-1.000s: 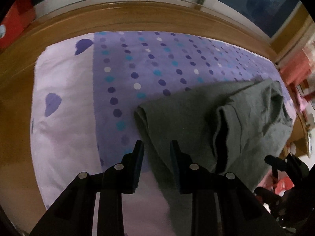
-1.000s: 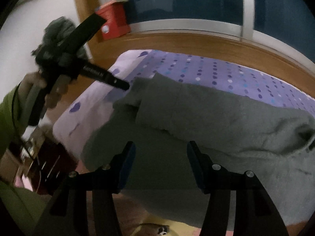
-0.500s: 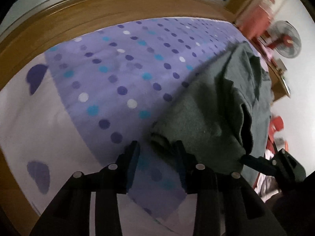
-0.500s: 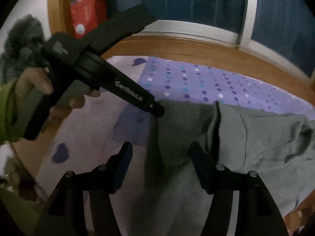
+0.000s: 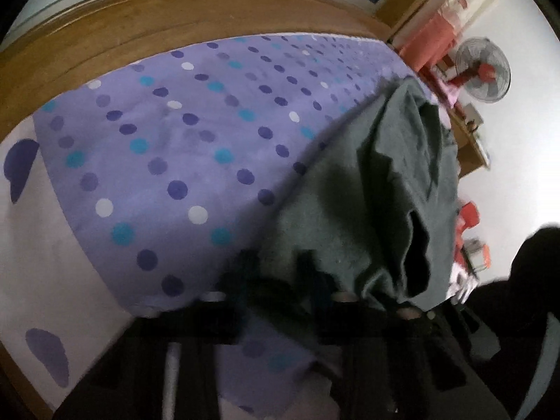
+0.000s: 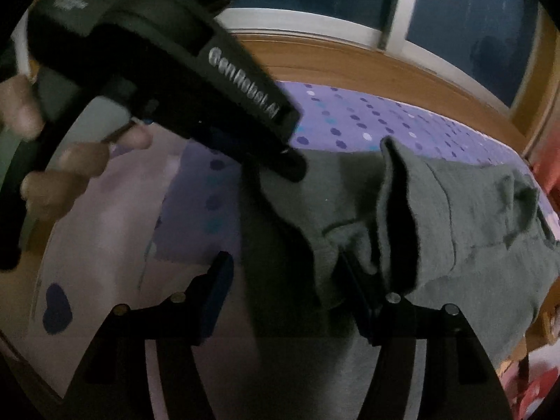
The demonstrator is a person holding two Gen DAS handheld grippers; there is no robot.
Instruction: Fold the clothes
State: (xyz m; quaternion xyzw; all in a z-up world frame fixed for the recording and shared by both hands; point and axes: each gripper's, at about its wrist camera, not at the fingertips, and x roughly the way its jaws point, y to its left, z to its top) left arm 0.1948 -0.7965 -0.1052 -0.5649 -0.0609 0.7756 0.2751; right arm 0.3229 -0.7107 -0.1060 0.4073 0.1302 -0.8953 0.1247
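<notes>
A dark grey garment point(image 5: 367, 192) lies crumpled on the purple dotted bedspread point(image 5: 175, 157). One of its corners sits between the blurred fingers of my left gripper point(image 5: 276, 269), whose jaws are closing on it. In the right wrist view the left gripper point(image 6: 294, 168), held by a hand point(image 6: 70, 168), pinches that same corner of the garment point(image 6: 455, 227). My right gripper point(image 6: 285, 276) hovers low over the garment's near edge. Its jaws are wide but closing, with dark cloth lying between them and a raised fold beside the right finger point(image 6: 353, 280).
A wooden bed frame point(image 5: 140, 24) curves round the far side, under a dark window point(image 6: 455, 7). A fan point(image 5: 484, 73) and red clutter stand at the right past the bed's end. The pale sheet with purple shapes point(image 6: 56, 308) covers the near left.
The left gripper has swung onto the garment's corner and narrowed around it. The right gripper has moved in low toward the garment's near edge, beside the left gripper.
</notes>
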